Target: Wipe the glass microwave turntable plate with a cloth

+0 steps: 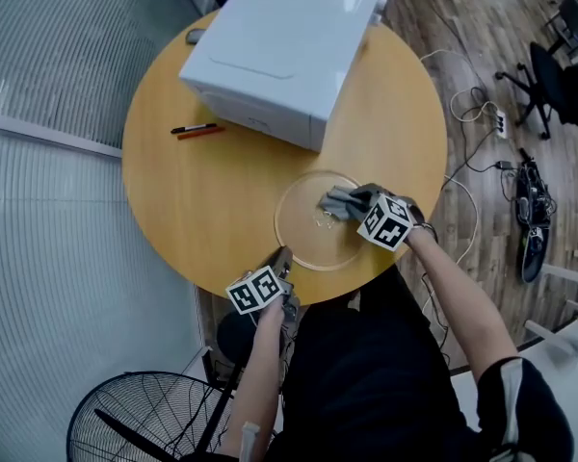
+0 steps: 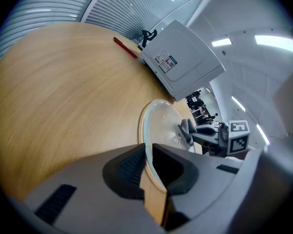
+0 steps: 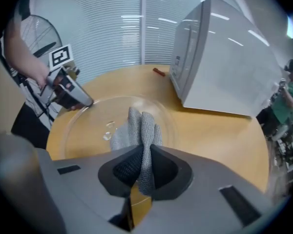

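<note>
So wiping's underway imo, def not done. The clear round glass turntable plate (image 1: 301, 234) sits at the near edge of the round wooden table (image 1: 202, 186), by the person. Left gripper (image 2: 147, 161) is clamped on its rim. Right gripper (image 3: 142, 161) pinches the grey knit cloth (image 3: 136, 126), which looks to rest mid-plate. Whitish specks (image 3: 109, 128) beside it are left to wipe, prob more glass too.

fan (image 1: 140, 414) cut off below, microwave label (image 2: 166, 62) unreadable

head view looks steeply down on the table (image 1: 212, 191); both gripper views sit low and close, facing across the shared glass plate (image 1: 302, 243).
</note>
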